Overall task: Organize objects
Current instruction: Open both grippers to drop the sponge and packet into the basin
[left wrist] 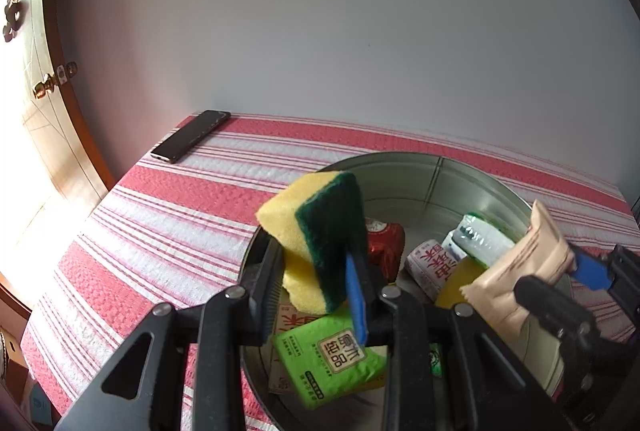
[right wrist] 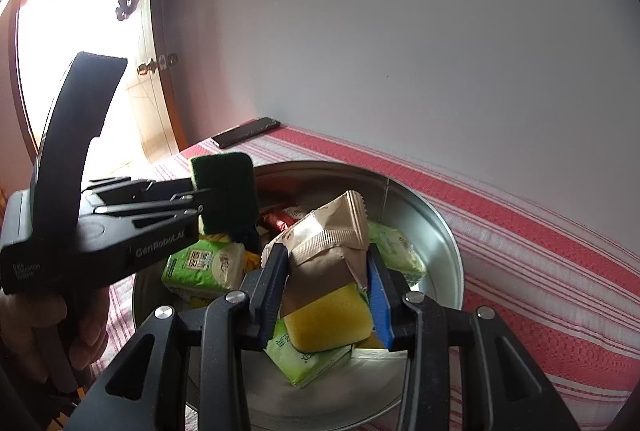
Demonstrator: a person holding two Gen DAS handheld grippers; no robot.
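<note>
Sponge (left wrist: 316, 235): stands on end above the metal tub (left wrist: 404, 175), pinched by the left gripper (left wrist: 312, 291).
Brown packet (right wrist: 332, 243): points up, pinched by the right gripper (right wrist: 328, 295).
Right view only: a hand (right wrist: 48, 327).

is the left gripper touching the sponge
Touching. In the left wrist view the left gripper has its jaws pressed on both faces of the sponge, which is lifted above the metal tub.
</note>
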